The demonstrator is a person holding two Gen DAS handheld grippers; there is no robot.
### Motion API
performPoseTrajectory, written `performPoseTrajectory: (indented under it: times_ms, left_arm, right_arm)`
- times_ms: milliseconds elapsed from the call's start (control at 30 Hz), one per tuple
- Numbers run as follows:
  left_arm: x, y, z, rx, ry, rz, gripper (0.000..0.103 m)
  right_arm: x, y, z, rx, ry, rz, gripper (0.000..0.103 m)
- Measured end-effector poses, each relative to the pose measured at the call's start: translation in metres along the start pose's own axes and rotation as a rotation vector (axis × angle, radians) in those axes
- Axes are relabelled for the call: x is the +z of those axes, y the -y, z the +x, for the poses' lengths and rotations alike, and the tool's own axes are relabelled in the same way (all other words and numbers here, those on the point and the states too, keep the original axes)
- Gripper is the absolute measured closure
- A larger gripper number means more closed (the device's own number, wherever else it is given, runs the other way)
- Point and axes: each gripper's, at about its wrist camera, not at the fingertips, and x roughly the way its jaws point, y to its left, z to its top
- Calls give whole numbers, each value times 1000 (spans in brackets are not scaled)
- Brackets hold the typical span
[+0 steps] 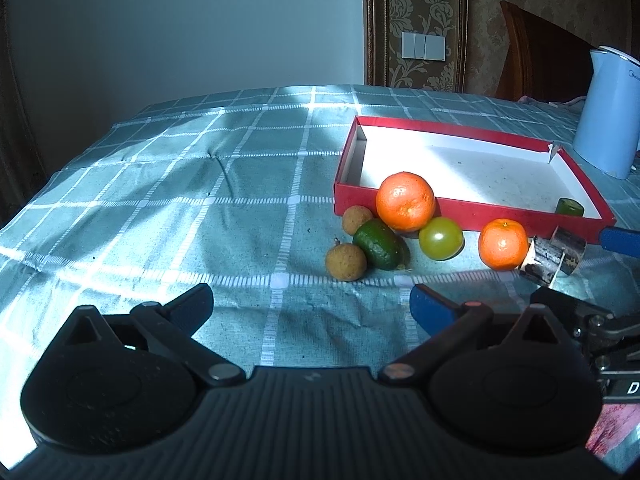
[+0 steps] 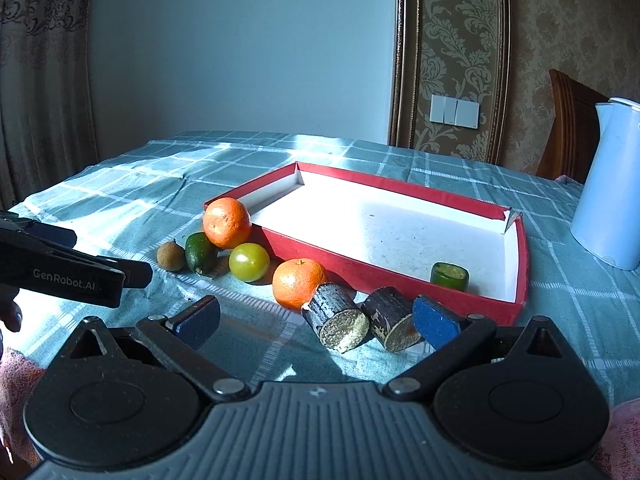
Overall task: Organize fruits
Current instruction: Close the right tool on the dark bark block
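Observation:
Outside the near wall of a red box (image 1: 472,213) lie a big orange (image 1: 405,201), a small orange (image 1: 503,244), a green tomato (image 1: 441,238), a dark green oval fruit (image 1: 378,244) and two brown longans (image 1: 345,262). A short green stalk piece (image 2: 449,276) stands inside the box at its near right corner. Two dark sugarcane pieces (image 2: 340,316) lie on the cloth just ahead of my right gripper (image 2: 318,322), which is open and holds nothing. My left gripper (image 1: 312,304) is open and empty, a short way in front of the fruits.
A white kettle (image 2: 608,184) stands at the right, beyond the box (image 2: 360,272). A green checked cloth (image 1: 200,200) covers the table, with open cloth to the left of the fruits. A wooden chair (image 2: 572,128) and a wall lie behind.

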Motion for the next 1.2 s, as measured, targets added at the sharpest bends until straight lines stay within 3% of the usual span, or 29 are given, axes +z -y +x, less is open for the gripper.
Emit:
performPoseTrajectory:
  times_ms: [33,100,167,567,933,1033,1200]
  left_arm:
    - [0,0,0,1,1,1,0]
    - [0,-2,1,7,4,-1,0]
    - [0,-5,3,8,1,-11,0]
    - [1,-3,8,-25,-18,-4,0]
    - [1,-8,13,-11,-40,-27,0]
    - [0,-8,13,-9,-44,-20,0]
    - [0,-10,14,-9,-44,-23,0]
  right_arm:
    - [0,-2,3,6,-8,-14,2]
    - [0,-5,9,28,-37,-36,23]
    - [0,-4,18,38,-69,-27,32]
    - [5,3,30,9,-107,-61,33]
    - [11,-16,43,-20,-187,-226,33]
    - [13,-10,52,1,-193,-194,33]
    - [14,-5,56,25,-201,-167,40]
